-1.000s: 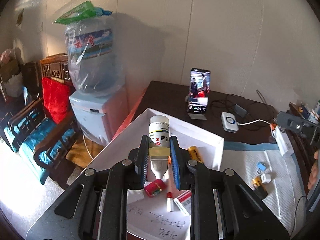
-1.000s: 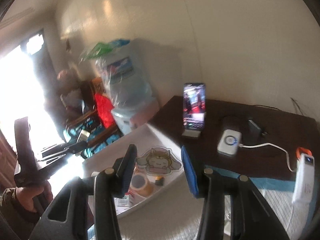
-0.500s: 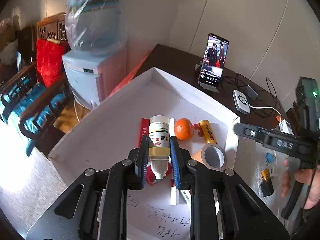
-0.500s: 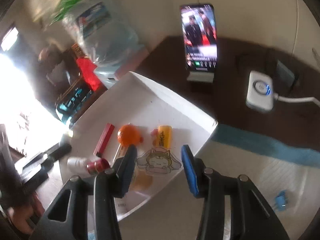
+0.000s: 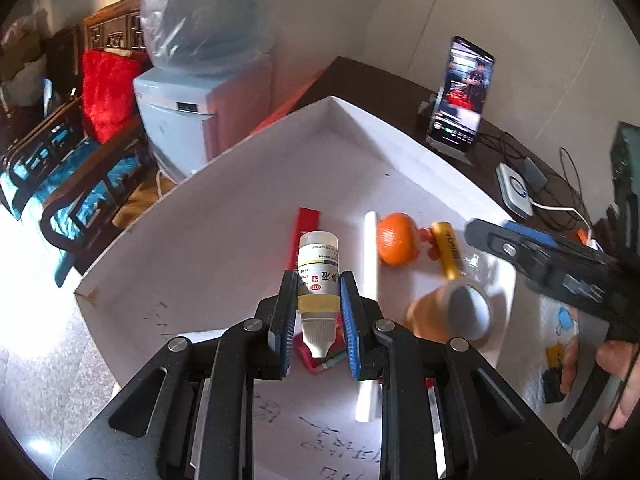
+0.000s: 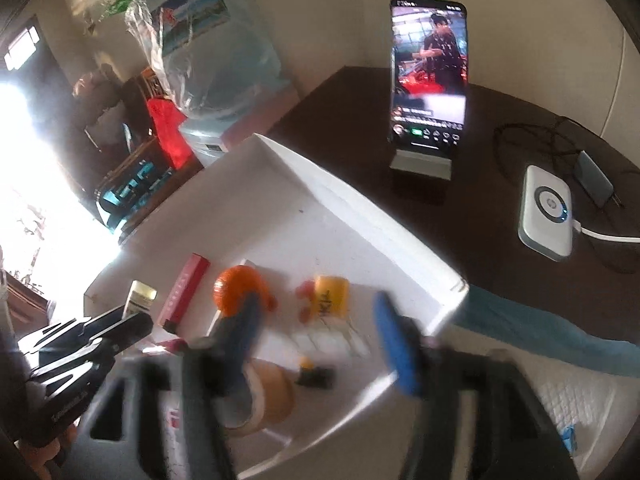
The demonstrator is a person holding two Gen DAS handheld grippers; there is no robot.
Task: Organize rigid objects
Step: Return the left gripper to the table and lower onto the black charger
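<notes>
My left gripper [image 5: 318, 312] is shut on a small medicine bottle [image 5: 318, 276], cap toward the camera, held over the white box [image 5: 224, 184]. In the box lie an orange [image 5: 396, 238], a yellow tube [image 5: 448, 250], a red stick box [image 5: 306, 226], a white stick [image 5: 370, 256] and a tape roll [image 5: 460, 312]. My right gripper [image 6: 320, 332] is open and blurred above the box's near right corner; a transparent sticker [image 6: 332, 340] lies on the box floor beneath it. The right gripper also shows in the left wrist view [image 5: 560, 264].
A phone [image 6: 428, 76] stands on a holder on the dark table behind the box. A white charger puck [image 6: 546, 212] with cable lies to its right. A water dispenser [image 5: 200, 112] and wooden chairs stand left of the table. Small items lie on the white mat [image 5: 556, 360].
My left gripper moved forward and lower over the box with the bottle. My right gripper opened wider and dropped the cartoon sticker into the box.
</notes>
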